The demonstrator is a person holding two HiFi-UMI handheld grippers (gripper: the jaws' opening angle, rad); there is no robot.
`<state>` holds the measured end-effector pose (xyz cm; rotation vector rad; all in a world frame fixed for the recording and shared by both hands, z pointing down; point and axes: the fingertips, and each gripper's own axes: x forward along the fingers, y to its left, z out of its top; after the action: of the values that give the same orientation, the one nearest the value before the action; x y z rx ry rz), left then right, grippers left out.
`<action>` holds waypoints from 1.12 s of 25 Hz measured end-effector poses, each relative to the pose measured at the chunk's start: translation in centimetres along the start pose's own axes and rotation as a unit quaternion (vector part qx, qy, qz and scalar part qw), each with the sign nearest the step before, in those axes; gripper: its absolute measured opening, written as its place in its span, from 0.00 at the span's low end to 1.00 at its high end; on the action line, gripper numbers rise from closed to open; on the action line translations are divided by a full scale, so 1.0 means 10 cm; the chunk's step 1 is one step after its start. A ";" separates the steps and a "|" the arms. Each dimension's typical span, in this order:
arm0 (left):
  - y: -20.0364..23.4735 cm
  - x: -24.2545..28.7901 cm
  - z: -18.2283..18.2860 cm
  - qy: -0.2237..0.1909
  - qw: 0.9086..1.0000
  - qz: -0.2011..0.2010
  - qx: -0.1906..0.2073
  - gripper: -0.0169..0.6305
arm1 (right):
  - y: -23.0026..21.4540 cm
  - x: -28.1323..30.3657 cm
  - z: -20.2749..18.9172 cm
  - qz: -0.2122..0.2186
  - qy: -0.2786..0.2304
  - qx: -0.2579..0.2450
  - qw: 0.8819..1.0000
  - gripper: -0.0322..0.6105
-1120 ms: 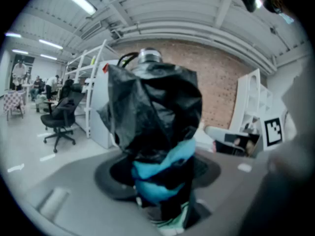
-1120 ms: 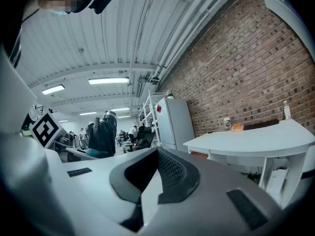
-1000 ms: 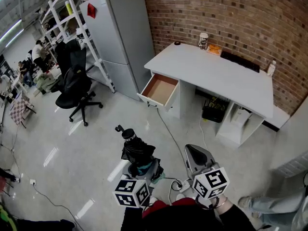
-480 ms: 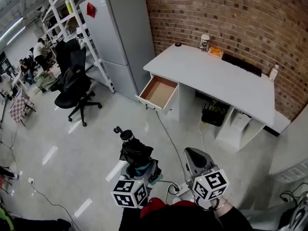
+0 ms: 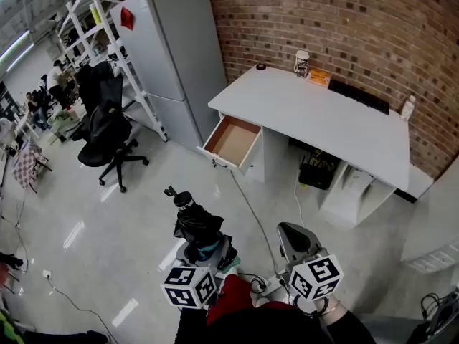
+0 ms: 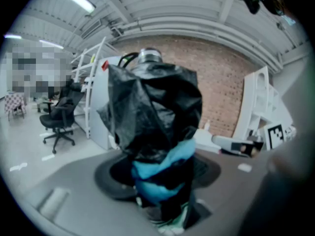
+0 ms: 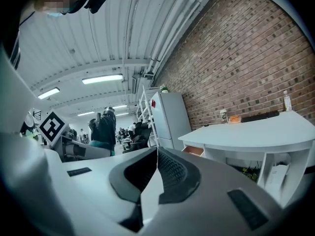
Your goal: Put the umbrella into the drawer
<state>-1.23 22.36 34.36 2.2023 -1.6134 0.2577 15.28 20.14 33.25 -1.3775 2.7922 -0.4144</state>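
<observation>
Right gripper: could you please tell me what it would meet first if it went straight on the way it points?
Nothing close: the right gripper aims across the floor toward the open drawer and the fridge beside it; which comes first is unclear.

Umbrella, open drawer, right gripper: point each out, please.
umbrella (image 5: 195,224): head view, on its black folded canopy.
drawer (image 5: 233,139): head view, on its bare wooden floor.
right gripper (image 5: 287,230): head view, between its fingertips.

bright even light from long ceiling tube lamps (image 7: 102,78); glare streaks on the glossy grey floor (image 5: 75,233); close-up folded black umbrella (image 6: 152,112) blurred; picture edges bowed, dark.
</observation>
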 end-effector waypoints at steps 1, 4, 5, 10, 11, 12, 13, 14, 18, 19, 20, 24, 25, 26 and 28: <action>0.01 0.03 0.01 0.000 1.000 -0.001 -0.001 0.42 | -0.03 0.02 0.00 -0.002 0.001 0.001 1.000 0.07; 0.05 0.15 0.04 0.001 1.000 -0.005 -0.006 0.42 | -0.13 0.08 -0.01 -0.011 0.005 0.004 1.000 0.07; 0.07 0.19 0.06 0.002 1.000 -0.006 -0.006 0.42 | -0.16 0.11 -0.01 -0.014 0.006 0.005 1.000 0.07; 0.23 0.42 0.14 0.002 1.000 -0.011 -0.001 0.42 | -0.24 0.30 0.00 -0.018 0.006 0.009 1.000 0.07; 0.27 0.48 0.16 0.001 1.000 -0.013 -0.002 0.42 | -0.25 0.35 0.00 -0.019 0.006 0.009 1.000 0.07; 0.31 0.53 0.18 0.000 1.000 -0.014 -0.003 0.42 | -0.26 0.41 0.00 -0.020 0.006 0.008 1.000 0.07; 0.36 0.59 0.20 0.000 1.000 -0.015 -0.004 0.42 | -0.28 0.48 0.00 -0.022 0.007 0.007 1.000 0.07; 0.41 0.64 0.21 0.001 1.000 -0.015 -0.005 0.42 | -0.29 0.55 -0.01 -0.023 0.008 0.007 1.000 0.07; 0.65 0.86 0.27 0.007 1.000 -0.022 -0.008 0.42 | -0.29 0.92 -0.06 -0.019 0.018 0.013 1.000 0.07; 0.71 0.92 0.29 0.009 1.000 -0.024 -0.008 0.42 | -0.29 1.02 -0.05 -0.018 0.019 0.015 1.000 0.07; 0.79 0.98 0.32 0.010 1.000 -0.025 -0.008 0.42 | -0.28 1.13 -0.04 -0.017 0.020 0.015 1.000 0.07; 1.12 1.26 0.48 0.016 0.999 -0.032 -0.005 0.42 | -0.28 1.59 0.04 -0.017 0.025 0.015 0.999 0.07; 1.20 1.34 0.53 0.017 0.999 -0.034 -0.005 0.42 | -0.30 1.72 0.07 -0.019 0.025 0.015 0.999 0.07; 1.28 1.42 0.58 0.017 0.999 -0.037 -0.005 0.42 | -0.32 1.84 0.10 -0.021 0.025 0.014 0.999 0.07; 1.45 1.60 0.67 0.020 0.999 -0.041 -0.004 0.42 | -0.38 2.11 0.16 -0.027 0.024 0.013 0.999 0.07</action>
<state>-10.41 1.90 37.22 2.2364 -1.4967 0.2704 5.46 1.16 35.04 -1.4588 2.7810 -0.4896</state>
